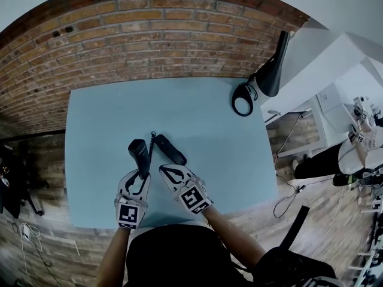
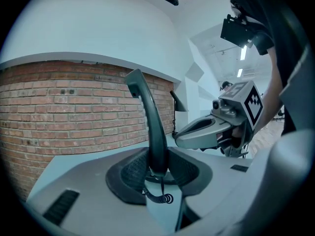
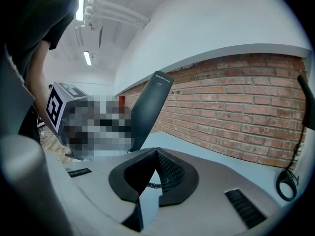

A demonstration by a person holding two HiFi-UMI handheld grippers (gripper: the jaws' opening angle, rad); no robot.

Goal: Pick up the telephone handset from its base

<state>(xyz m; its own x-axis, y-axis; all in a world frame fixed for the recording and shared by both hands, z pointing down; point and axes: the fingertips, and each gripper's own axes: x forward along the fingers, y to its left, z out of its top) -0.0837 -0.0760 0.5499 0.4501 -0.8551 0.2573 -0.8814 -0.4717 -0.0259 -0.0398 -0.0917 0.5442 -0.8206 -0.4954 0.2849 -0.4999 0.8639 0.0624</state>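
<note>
My left hand-held gripper (image 2: pixel 158 168) grasps the slim, black, curved telephone handset (image 2: pixel 147 117) upright, toward 6 o'clock on the worktop (image 1: pixel 108 112). My right hand-held gripper (image 3: pixel 156 156) is clenched and empty. The small print at the handset's top is too small to read.

The handset (image 2: pixel 149 122) has its lower end buried between the left gripper (image 2: pixel 158 162) pads, and its coiled cord (image 2: pixel 160 196) drops out of sight below the fingertips. In the right gripper view, a mosaic patch left of the right gripper (image 3: pixel 156 154) fingers hides whatever lies there. The print atop the handset is too small to read. Far right of those fingers, the lamp (image 3: pixel 308 104) is cut off by the edge.
</note>
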